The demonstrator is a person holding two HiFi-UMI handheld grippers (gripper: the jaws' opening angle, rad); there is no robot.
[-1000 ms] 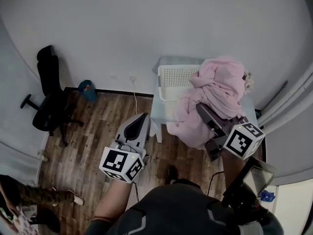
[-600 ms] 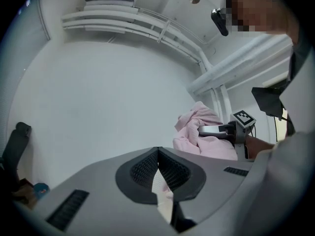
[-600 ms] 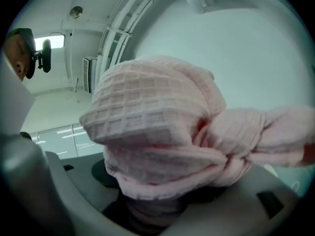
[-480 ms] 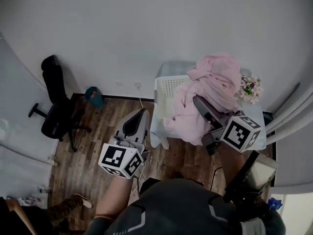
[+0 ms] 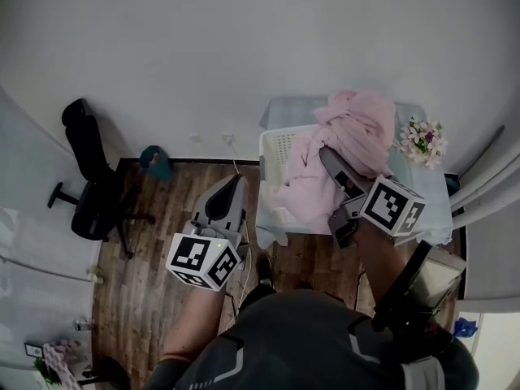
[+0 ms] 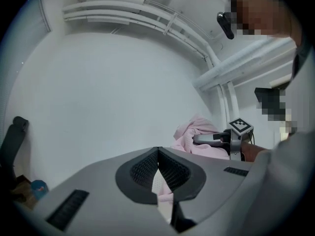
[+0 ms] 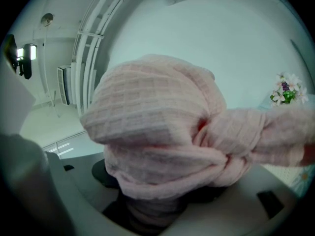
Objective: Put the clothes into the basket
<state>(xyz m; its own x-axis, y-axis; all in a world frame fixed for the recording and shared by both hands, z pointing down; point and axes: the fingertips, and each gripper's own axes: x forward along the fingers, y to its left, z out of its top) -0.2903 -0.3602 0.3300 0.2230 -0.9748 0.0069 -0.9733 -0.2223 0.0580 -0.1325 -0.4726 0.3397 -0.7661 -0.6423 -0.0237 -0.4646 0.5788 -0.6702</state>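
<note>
right gripper (image 7: 160, 203) clamps a bunched pink garment (image 7: 157, 132) — flowers (image 7: 288, 90) at right edge.

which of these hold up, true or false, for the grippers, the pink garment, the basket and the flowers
1. The right gripper is clamped on the pink garment. True.
2. The left gripper holds cloth. False: its jaws are together with nothing between them.
3. The white basket sits on the floor. False: it stands on the table.
4. The flowers stand on the table, right of the garment. True.
5. The black chair touches the table. False: it stands well apart, at the left.
</note>
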